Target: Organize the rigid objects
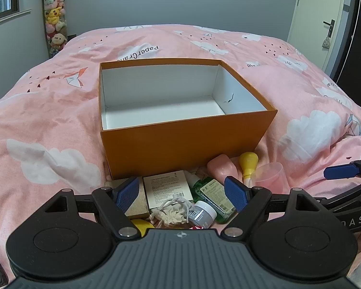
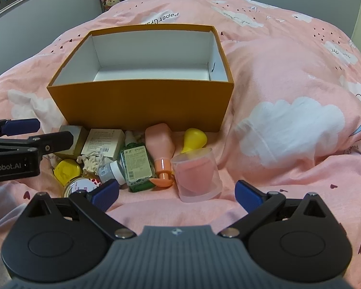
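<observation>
One open orange cardboard box [image 2: 142,106] on pink bed [image 2: 288,77] | about ten small items before it | left gripper [image 1: 183,192] and right gripper [image 2: 177,192] jaws wide, holding nothing

- Open box [image 2: 142,106] sits mid-bed on the duvet [image 2: 288,77].
- Small items lie in a row before its near wall — two cartons [image 2: 103,143] leftmost, then bottle [image 2: 137,166], flask [image 2: 161,144], bulb [image 2: 195,139].
- Cup [image 2: 197,175] nearest the camera, right end.
- Jar [image 2: 112,172] and pouch [image 2: 91,162] lie left of the bottle, before the cartons.
</observation>
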`<state>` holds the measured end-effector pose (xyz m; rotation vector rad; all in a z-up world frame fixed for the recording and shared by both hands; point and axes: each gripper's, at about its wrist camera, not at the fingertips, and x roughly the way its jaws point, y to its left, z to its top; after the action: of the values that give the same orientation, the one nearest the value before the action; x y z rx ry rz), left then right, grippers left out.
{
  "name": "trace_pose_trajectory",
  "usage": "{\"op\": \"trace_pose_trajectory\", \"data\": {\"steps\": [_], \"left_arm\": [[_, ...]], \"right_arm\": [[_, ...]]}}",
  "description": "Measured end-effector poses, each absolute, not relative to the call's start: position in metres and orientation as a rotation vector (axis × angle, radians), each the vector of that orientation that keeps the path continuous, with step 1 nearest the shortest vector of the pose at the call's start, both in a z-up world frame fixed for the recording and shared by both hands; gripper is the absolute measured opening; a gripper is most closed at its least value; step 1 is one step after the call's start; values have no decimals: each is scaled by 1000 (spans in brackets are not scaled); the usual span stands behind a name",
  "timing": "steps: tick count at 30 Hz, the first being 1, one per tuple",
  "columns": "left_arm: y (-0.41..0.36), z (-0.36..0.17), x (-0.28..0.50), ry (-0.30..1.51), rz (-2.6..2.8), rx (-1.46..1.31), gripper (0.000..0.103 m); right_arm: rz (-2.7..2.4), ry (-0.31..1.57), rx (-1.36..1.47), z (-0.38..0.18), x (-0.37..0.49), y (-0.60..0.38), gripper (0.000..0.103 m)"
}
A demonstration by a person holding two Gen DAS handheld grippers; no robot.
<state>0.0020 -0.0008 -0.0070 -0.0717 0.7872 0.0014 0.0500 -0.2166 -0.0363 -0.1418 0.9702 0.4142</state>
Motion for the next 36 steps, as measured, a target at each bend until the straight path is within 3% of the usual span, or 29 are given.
{"op": "trace_pose_trajectory", "data": {"steps": [36], "left_arm": [[2, -11, 1, 815, -40, -119, 94]], "right_arm": [[435, 998, -147, -40, 52, -212, 101]]}}
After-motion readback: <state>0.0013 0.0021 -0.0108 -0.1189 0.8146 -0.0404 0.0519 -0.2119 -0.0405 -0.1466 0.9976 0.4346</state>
